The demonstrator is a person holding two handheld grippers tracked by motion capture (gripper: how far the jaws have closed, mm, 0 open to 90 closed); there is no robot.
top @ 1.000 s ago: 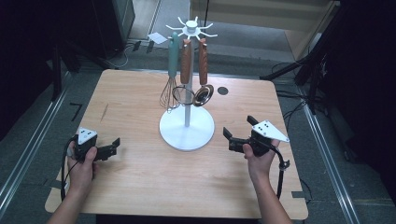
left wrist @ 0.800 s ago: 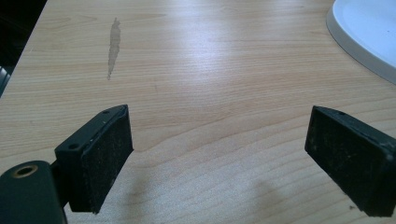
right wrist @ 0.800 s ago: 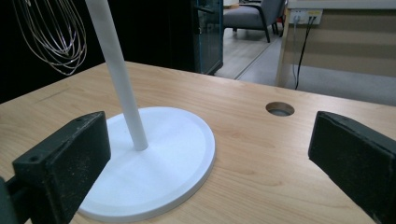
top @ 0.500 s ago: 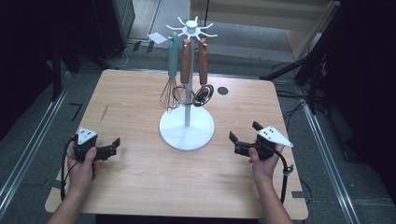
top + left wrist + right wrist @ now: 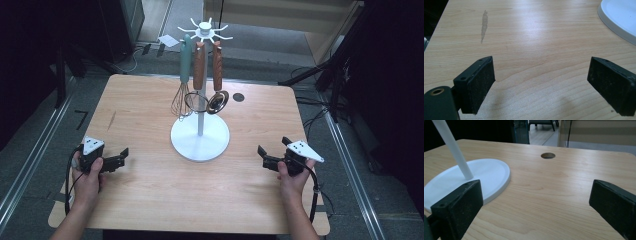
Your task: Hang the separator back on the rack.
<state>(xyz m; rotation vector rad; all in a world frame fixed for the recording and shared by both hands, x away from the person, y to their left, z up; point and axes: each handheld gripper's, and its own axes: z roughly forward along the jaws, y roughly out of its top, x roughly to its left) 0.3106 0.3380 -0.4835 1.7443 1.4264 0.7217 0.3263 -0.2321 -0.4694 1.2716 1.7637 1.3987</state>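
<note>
**Three utensils hanging, both grippers idle**

Hung from white rack at table centre: whisk, two wood-handled tools. Probably light, rigid, free-swinging; best pinched mid-handle. Left gripper, right gripper: wide open, empty, low beside rack base.

The table is seen from above, looking forward and down. Each gripper view is taken low and close over the wood; the white stand base is shared.

No readable text, label, brand, number or sign appears on anything here.
</note>
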